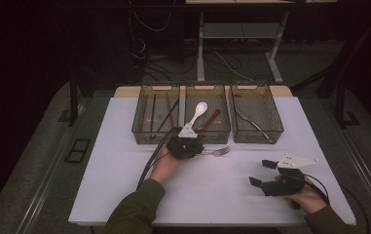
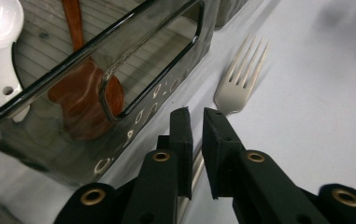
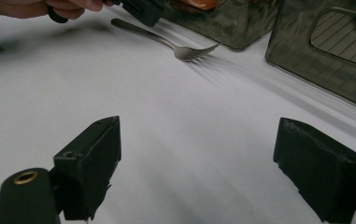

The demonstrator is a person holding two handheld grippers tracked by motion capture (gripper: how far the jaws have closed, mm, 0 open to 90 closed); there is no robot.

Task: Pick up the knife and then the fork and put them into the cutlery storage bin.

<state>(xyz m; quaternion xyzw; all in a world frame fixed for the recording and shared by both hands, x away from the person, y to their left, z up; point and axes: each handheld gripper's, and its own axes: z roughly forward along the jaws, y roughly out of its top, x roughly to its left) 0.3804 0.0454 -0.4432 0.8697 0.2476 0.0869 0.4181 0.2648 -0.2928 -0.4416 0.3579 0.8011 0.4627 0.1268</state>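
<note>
Steel fork handle pinched (apparently) between left tongs, tines beyond.

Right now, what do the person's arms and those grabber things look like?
Both arms wear dark olive-green sleeves. Each hand holds a chunky black gripper. The left gripper has two flat black jaws with brass-coloured rivets at the joints, a pale grey three-cornered plate on top, and black cables trailing back. The right gripper looks the same, with blocky black pads.

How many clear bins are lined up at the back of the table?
3: the left bin holds chopsticks, the middle bin holds a white spoon and a brown spoon, and the right bin holds metal cutlery.
</note>
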